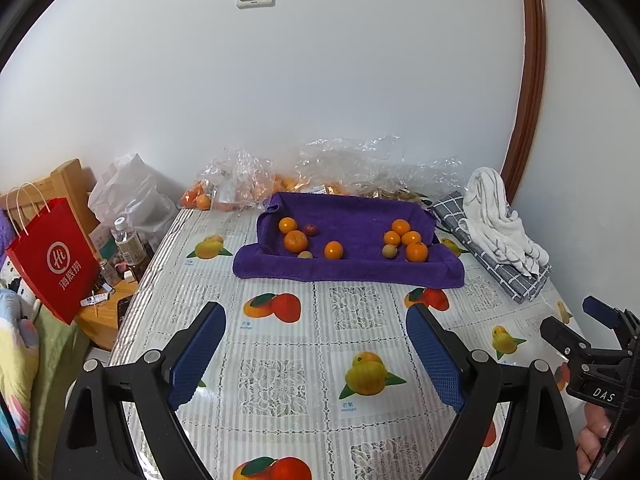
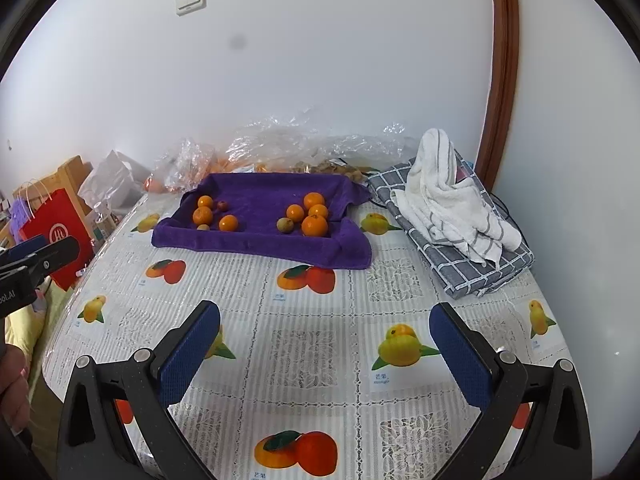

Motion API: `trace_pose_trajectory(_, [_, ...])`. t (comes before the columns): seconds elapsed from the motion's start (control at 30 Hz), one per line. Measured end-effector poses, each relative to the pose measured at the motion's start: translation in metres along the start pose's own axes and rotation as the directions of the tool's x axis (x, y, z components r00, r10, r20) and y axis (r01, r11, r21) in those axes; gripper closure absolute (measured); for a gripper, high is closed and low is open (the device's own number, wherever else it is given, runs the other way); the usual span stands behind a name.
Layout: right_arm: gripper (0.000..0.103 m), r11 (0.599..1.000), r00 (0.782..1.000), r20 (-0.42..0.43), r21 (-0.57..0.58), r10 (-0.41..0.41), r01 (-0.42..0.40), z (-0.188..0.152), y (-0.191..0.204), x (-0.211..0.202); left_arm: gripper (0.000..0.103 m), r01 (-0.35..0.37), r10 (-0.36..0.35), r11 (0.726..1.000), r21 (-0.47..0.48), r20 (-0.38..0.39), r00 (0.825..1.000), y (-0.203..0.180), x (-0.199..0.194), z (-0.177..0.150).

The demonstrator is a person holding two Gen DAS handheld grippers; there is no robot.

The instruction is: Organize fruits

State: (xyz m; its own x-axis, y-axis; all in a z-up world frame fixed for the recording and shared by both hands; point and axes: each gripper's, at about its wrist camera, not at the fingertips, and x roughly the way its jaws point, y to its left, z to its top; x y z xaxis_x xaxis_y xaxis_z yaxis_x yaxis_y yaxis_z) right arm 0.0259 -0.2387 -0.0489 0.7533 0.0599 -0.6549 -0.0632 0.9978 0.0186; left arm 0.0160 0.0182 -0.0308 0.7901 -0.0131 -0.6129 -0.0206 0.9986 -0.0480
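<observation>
A purple towel (image 1: 352,210) (image 2: 264,194) lies folded like a tray at the far middle of the table. On its left part lie three oranges (image 1: 295,241) (image 2: 203,215), a small dark red fruit (image 1: 310,229) and a small tan fruit (image 1: 305,255). On its right part lie several oranges (image 1: 416,251) (image 2: 314,225) and a tan fruit (image 1: 389,251) (image 2: 285,224). My left gripper (image 1: 316,320) and my right gripper (image 2: 325,322) are both open and empty, well short of the towel, above the tablecloth. The right gripper also shows at the right edge of the left wrist view (image 1: 576,324).
Clear plastic bags (image 1: 320,172) with more oranges lie behind the towel by the wall. A white towel (image 2: 452,200) on a grey checked cloth (image 2: 476,256) sits at the right. A red paper bag (image 1: 56,260), bottles and a wooden stand crowd the left, off the table's edge.
</observation>
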Motion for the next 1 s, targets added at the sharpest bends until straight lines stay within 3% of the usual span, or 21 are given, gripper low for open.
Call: trace_pose_trajectory(1.0, [0.0, 1.0, 0.999, 0.033, -0.002, -0.007, 0.007, -0.001, -0.003, -0.016, 0.011, 0.009, -0.009, 1.0, 0.012, 0.006, 1.0, -0.013, -0.008, -0.003])
